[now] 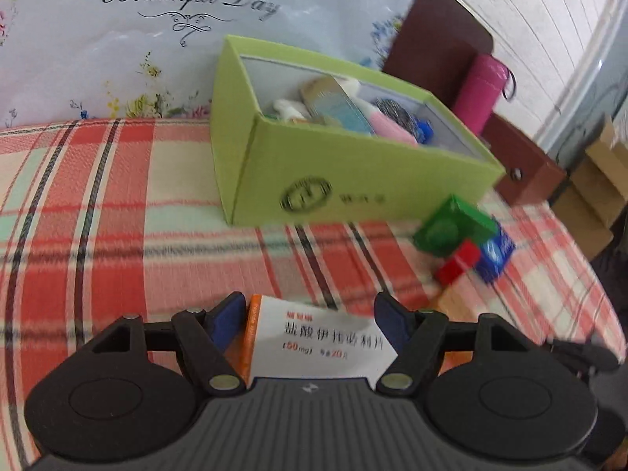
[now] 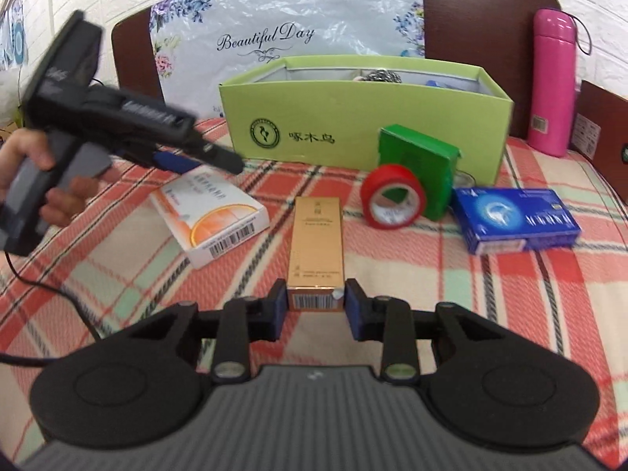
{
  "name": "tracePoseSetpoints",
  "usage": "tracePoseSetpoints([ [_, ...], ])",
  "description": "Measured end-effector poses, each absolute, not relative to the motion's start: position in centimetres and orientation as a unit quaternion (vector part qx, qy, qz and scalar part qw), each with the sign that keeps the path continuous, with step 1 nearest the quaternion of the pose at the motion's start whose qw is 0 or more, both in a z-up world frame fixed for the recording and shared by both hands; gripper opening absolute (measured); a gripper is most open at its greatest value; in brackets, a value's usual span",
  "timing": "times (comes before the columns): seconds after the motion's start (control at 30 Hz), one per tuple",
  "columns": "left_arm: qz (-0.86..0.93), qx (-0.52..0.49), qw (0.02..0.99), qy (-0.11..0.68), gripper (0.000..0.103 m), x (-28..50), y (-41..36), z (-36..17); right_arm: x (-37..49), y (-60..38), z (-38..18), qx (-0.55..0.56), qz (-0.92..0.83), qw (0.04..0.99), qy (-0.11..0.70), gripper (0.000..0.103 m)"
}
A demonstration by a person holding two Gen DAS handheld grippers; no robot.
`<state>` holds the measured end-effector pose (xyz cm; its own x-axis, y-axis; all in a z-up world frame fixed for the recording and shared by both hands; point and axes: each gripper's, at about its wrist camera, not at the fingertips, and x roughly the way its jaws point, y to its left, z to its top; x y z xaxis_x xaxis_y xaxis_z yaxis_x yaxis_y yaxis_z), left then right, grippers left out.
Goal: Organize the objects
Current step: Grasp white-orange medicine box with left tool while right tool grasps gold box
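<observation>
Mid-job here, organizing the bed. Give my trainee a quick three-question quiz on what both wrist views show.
1. True or false: the red tape roll lies inside the light green carton.
2. What sits between the pads of the right tool? A the gold box; B the blue box; C the dark green box.
3. What stands upright to the right of the carton?

Key: 1 false, it stands on the plaid cover in front of the carton. 2 A. 3 the pink flask.
</observation>
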<state>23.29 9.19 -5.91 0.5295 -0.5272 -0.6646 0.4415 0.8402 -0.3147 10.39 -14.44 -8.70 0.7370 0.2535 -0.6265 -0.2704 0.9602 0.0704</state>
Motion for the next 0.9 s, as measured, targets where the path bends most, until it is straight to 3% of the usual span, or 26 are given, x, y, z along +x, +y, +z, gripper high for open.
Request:
tracePoseSetpoints([
  [0.3,-0.322,0.029,0.864,0.386,0.076,14.4,8.2,-5.9,8.4,-16.5,-8.4,-0.001,0.117,0.936,0.333,0.031],
  [0.43,-0.305,0.101,0.882,0.345,0.078,14.2,5.9,-5.3,7.5,-17.4,-8.1,0.006,0.109,0.939,0.326,0.031],
  [0.9,-0.420,0.221,0.820,0.321,0.085,13.8,-1.4,-5.6,6.6,-19.1,-7.5,0.003,0.099,0.944,0.314,0.041],
])
